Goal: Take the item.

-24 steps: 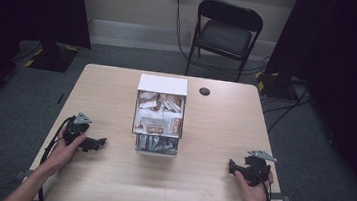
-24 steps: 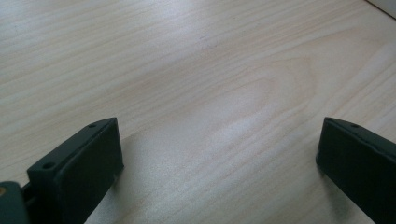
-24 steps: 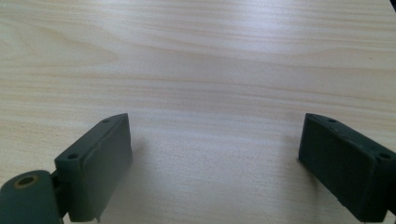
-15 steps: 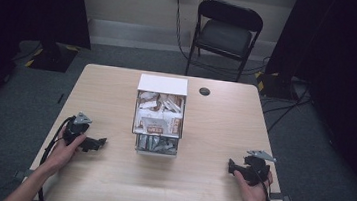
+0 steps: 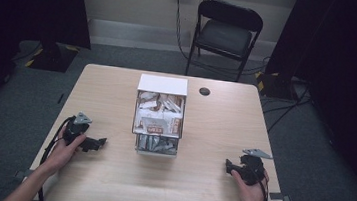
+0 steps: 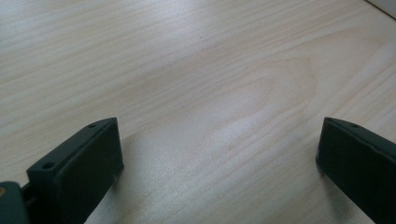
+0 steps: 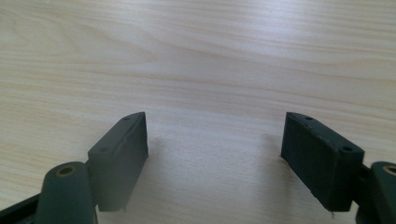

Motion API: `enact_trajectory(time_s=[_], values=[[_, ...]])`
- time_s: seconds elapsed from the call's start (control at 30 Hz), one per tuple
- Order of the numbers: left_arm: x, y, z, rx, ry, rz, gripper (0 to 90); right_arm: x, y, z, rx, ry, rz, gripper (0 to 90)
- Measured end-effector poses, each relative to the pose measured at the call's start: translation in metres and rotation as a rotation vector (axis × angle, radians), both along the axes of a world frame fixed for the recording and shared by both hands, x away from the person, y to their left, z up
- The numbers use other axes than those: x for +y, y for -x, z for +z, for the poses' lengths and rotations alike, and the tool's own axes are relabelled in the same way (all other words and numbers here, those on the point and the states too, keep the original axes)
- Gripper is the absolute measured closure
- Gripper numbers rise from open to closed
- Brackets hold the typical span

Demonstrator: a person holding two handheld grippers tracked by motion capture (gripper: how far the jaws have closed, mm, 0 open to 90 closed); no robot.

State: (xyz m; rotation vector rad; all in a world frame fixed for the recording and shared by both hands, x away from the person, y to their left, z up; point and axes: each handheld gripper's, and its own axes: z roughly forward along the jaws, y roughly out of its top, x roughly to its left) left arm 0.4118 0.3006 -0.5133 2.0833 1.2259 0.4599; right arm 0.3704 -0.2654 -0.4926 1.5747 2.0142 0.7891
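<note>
Left gripper (image 5: 95, 143) rested on the table (image 5: 207, 194) with jaws spread wide, only bare wood grain between them. Right gripper (image 5: 231, 165) likewise sat released, nothing between its jaws. A packet-filled box (image 5: 159, 116) stood ahead of both grippers, well apart from each.

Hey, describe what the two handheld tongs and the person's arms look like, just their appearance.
Both tongs are black. The left tongs carry a grey three-cornered plate on top and trail a black cable that loops back past the forearm. The right tongs bear a similar grey plate, with a black cable along the wrist. Up close, each has two flat, blocky dark jaws with small screw holes. The forearms are bare, no sleeves visible.
</note>
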Motion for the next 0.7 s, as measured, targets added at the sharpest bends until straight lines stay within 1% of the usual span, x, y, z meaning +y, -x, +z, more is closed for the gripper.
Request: enact_trajectory(time_s=[0.03,0.07,0.13,0.17,0.23,0.27,0.3,0.37,0.43,0.47,0.5,0.53,0.6,0.67,0.7], values=[[0.000,0.000,0.000,0.000,0.000,0.000,0.0,0.000,0.000,0.000,0.000,0.000,0.000,23.1],[0.000,0.000,0.000,0.000,0.000,0.000,0.0,0.000,0.000,0.001,0.006,-0.010,0.012,26.2],[0.000,0.000,0.000,0.000,0.000,0.000,0.0,0.000,0.000,0.002,0.003,-0.014,0.012,24.9],[0.000,0.000,0.000,0.000,0.000,0.000,0.0,0.000,0.000,0.004,-0.002,-0.028,0.017,25.3],[0.000,0.000,0.000,0.000,0.000,-0.001,0.0,-0.001,0.001,0.006,-0.018,-0.040,0.025,24.9],[0.000,0.000,0.000,0.000,0.000,-0.001,0.0,-0.001,0.001,0.006,-0.018,-0.040,0.025,24.9],[0.000,0.000,0.000,0.000,0.000,0.000,0.0,-0.001,0.002,0.007,-0.022,-0.046,0.030,24.3],[0.000,0.000,0.000,0.000,0.000,0.000,0.0,0.000,0.001,0.011,-0.021,-0.044,0.055,22.1],[0.000,0.000,0.000,0.000,0.000,0.000,0.0,0.000,0.001,0.013,-0.029,-0.043,0.061,22.0],[0.000,0.000,0.000,0.000,0.000,0.000,0.0,0.000,0.002,0.015,-0.038,-0.055,0.074,22.4],[0.000,0.000,0.000,0.000,0.000,0.000,0.0,0.000,0.002,0.015,-0.038,-0.055,0.074,22.4],[0.000,0.000,0.000,0.000,0.000,-0.001,0.0,0.001,0.002,0.017,-0.031,-0.064,0.088,23.9],[0.000,0.000,0.000,0.000,0.000,-0.001,0.0,0.001,0.002,0.018,-0.030,-0.069,0.090,24.0],[0.000,0.000,0.000,0.000,0.000,0.000,0.0,-0.001,0.002,0.021,-0.045,-0.091,0.093,26.0],[0.000,0.000,0.000,0.000,0.000,-0.001,0.0,-0.002,0.003,0.024,-0.065,-0.107,0.093,27.1]])
